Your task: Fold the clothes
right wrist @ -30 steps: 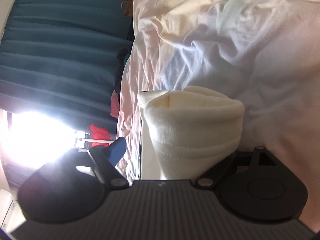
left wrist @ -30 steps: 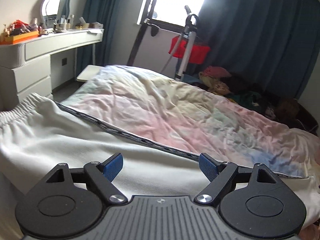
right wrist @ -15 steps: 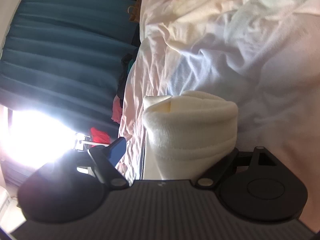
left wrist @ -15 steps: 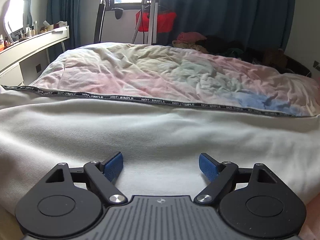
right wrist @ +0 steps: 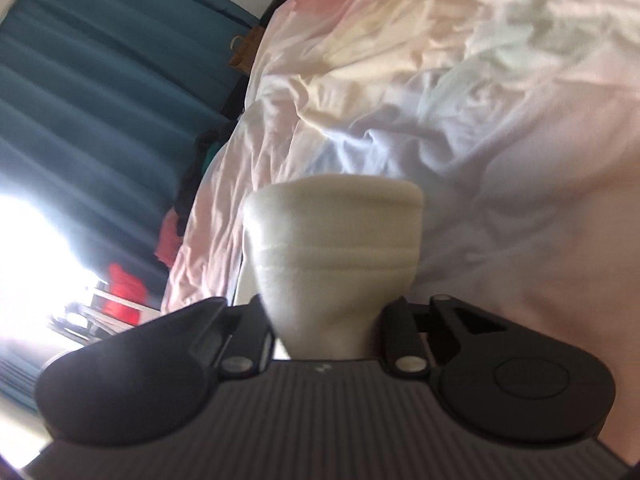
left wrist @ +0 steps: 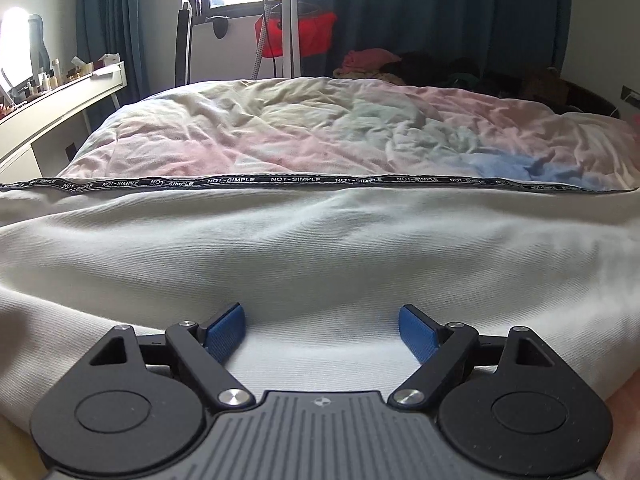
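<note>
White trousers (left wrist: 320, 248) with a black "NOT-SIMPLE" side stripe (left wrist: 296, 180) lie flat across the near side of the bed in the left wrist view. My left gripper (left wrist: 322, 330) is open and empty, its blue pads (left wrist: 224, 330) resting low on the white fabric. In the right wrist view my right gripper (right wrist: 324, 320) is shut on the ribbed cuff end of the trousers (right wrist: 334, 248), which bunches and flares out past the jaws above the bed.
A crumpled pastel duvet (left wrist: 340, 136) covers the bed. A white dresser (left wrist: 60, 104) stands at left. A red bag on a stand (left wrist: 296, 32) and a clothes pile (left wrist: 372, 62) sit by dark teal curtains (right wrist: 100, 100).
My right gripper closed on the trouser cuff, squeezing it narrower, and its view swung. My left gripper turned to face squarely across the trousers and settled lower on the fabric.
</note>
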Demonstrator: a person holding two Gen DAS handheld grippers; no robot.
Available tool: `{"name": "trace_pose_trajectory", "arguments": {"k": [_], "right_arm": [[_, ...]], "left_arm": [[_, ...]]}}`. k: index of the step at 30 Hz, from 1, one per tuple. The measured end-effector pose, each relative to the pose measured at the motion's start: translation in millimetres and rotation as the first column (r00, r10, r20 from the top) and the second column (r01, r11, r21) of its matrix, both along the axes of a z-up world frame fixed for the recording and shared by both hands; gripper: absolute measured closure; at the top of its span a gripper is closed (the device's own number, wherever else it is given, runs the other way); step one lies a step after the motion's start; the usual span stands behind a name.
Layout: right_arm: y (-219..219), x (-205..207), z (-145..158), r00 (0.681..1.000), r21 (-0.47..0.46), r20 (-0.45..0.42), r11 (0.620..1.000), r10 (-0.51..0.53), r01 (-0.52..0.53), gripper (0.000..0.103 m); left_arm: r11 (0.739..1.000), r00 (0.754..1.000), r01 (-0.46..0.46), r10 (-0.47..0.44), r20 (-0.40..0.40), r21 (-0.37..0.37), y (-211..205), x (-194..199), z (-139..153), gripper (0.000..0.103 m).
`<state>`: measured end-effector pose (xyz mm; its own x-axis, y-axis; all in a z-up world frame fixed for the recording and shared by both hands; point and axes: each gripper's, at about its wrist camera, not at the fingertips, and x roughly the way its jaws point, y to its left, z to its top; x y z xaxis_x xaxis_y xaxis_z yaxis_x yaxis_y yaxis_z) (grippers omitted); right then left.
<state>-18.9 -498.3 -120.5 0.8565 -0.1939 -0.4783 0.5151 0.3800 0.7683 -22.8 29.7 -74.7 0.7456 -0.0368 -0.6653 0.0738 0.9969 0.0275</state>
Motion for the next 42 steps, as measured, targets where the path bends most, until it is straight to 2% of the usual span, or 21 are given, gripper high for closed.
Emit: {"name": "trace_pose_trajectory", "arguments": {"k": [5,9,14,18,23,25,28,34,36,39,42], "right_arm": [[17,1,24,0.999,-0.134,0.027,0.991,0.027,-0.023,0.088],[34,5,48,0.997,-0.251,0.007,0.966,0.071,-0.067,0.089],[68,10,88,0.991,-0.427,-0.012,0.896,0.134,-0.127,0.089],[98,13,118,0.983,-0.544,-0.016,0.823,0.185,-0.163,0.089],[142,16,148,0.964,-0.636,-0.007,0.743,0.265,-0.208,0.09],[165,13,160,0.953,-0.679,-0.009,0.698,0.303,-0.228,0.09],[200,9,173,0.933,-0.733,-0.016,0.631,0.36,-0.256,0.09],[280,1,177,0.876,-0.808,-0.057,0.493,0.48,-0.323,0.09],[312,-2,169,0.85,-0.835,-0.096,0.422,0.519,-0.352,0.091],[360,-9,143,0.799,-0.864,-0.179,0.297,0.573,-0.407,0.091],[399,-15,108,0.734,-0.862,-0.29,0.165,0.614,-0.479,0.091]], "left_arm": [[1.0,1.0,0.001,-0.001,-0.002,0.008,0,1,0,0.017],[1.0,1.0,0.004,-0.004,-0.009,0.007,-1,4,2,0.016],[1.0,1.0,0.017,-0.017,-0.022,-0.014,4,10,10,0.018],[0.992,1.0,-0.008,0.006,-0.016,-0.123,21,14,27,0.018],[0.992,0.996,-0.02,0.03,0.082,-0.121,39,14,58,0.018],[0.99,0.992,-0.036,0.052,0.119,-0.135,50,15,71,0.018],[0.973,0.984,-0.082,0.114,0.139,-0.214,79,18,88,0.018],[0.913,0.962,-0.183,0.243,0.125,-0.365,140,16,103,0.018],[0.891,0.953,-0.211,0.278,0.117,-0.403,157,12,106,0.018],[0.867,0.944,-0.243,0.314,0.097,-0.435,173,10,105,0.018],[0.861,0.947,-0.246,0.311,0.079,-0.445,175,9,102,0.018]]}}
